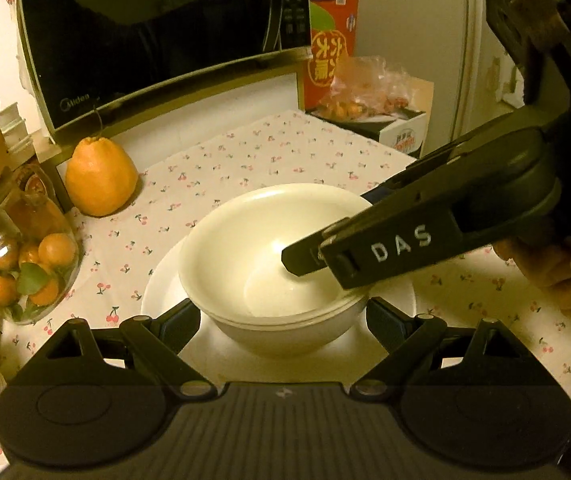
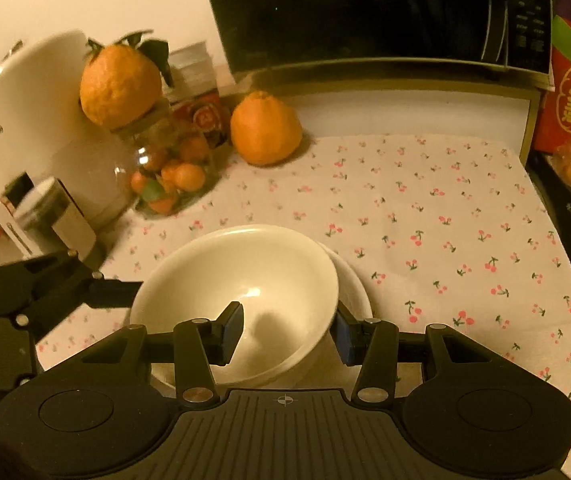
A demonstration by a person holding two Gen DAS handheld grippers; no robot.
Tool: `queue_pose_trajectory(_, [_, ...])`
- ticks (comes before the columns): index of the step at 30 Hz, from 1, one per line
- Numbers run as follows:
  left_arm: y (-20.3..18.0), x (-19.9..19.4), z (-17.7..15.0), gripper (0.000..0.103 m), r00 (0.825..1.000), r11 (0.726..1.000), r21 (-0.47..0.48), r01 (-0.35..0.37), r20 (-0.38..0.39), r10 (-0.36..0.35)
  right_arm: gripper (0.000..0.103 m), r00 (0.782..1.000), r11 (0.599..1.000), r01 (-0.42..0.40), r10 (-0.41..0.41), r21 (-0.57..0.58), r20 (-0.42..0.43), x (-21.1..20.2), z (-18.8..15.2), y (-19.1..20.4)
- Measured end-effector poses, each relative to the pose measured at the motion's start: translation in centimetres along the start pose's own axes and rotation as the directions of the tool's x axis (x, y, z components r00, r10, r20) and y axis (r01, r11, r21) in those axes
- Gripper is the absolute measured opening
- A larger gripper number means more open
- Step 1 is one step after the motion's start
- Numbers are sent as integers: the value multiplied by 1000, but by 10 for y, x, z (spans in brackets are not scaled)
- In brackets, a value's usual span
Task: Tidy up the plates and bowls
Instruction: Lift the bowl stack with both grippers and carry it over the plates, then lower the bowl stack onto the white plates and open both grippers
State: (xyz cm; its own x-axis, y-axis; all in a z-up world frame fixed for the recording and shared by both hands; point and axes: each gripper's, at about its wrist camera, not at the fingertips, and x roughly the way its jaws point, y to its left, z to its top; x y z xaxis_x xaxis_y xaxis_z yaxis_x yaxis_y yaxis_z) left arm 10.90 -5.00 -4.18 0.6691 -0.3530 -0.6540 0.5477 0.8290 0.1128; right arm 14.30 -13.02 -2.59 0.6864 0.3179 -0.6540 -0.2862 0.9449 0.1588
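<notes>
1. Near the left edge of the worktop (image 2: pixel 445 184), which is covered by a cherry-print cloth, we see a glass jar (image 2: pixel 165 176) of small oranges with a large orange (image 2: pixel 119 84) resting on its lid.
2. Just right of the jar, at the back edge below the microwave (image 2: pixel 365 12), a second large orange (image 2: pixel 265 130) sits on the cloth.
3. Our left hand-held gripper (image 1: pixel 283 320) is spread open, one finger on each side of the lower bowl's wall; from its own view we cannot tell whether the pads touch.
4. Toward the front middle of the worktop stands the stack: a white plate (image 1: pixel 157 300) at the bottom, a white bowl (image 1: pixel 285 336) on it, and a second white bowl (image 2: pixel 237 280) nested inside that one.
5. Our right hand-held gripper (image 2: pixel 289 334) straddles the rim of the upper bowl, with its left finger (image 2: pixel 231 332) inside the bowl and its right finger outside against the wall. The jaws are only partly closed, and we cannot tell whether they actually clamp the rim.
6. At the right back corner stand a red carton (image 1: pixel 331 52) and a bag of fruit (image 1: pixel 365 96) on a box.
</notes>
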Motion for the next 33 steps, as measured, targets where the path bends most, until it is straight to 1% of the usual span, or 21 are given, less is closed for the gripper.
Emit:
queue_pose_trajectory(4, [2,0,0,89,1000,1000,9,-9,0,9,46,1000,1000,-4,4,0,6,3,0,1])
queue_pose_trajectory(9, [3,1,-3,89,1000,1000,17,-16,-20,16,46,1000,1000,-19,19,-2,10,2,0,3])
queue_pose_trajectory(14, [4,0,-5,87,1000,1000,12,-4,-29,5,47,1000,1000,-26,26,0,-6,2,0,4])
queue_pose_trajectory(16, [5,0,-4,92,1000,1000,2,1,-31,-1,47,1000,1000,-28,28,2,-7,3,-1,4])
queue_pose_trajectory(22, [8,0,-4,98,999,1000,-25,4,-48,-5,48,999,999,-36,36,19,-4,1,1,3])
queue_pose_trajectory(23, [8,0,-4,98,999,1000,-25,3,-52,-4,52,999,999,-40,40,25,0,0,2,2])
queue_pose_trajectory(25, [8,-1,-4,98,998,1000,-25,3,-60,-5,55,999,999,-40,39,34,9,-2,3,1])
queue_pose_trajectory(27, [7,-4,-4,98,998,1000,-19,6,-63,-7,61,999,998,-45,45,46,15,-5,4,-1])
queue_pose_trajectory(33, [5,-17,-8,99,999,1000,-6,5,-54,-6,70,997,995,-64,60,76,47,-16,8,-9])
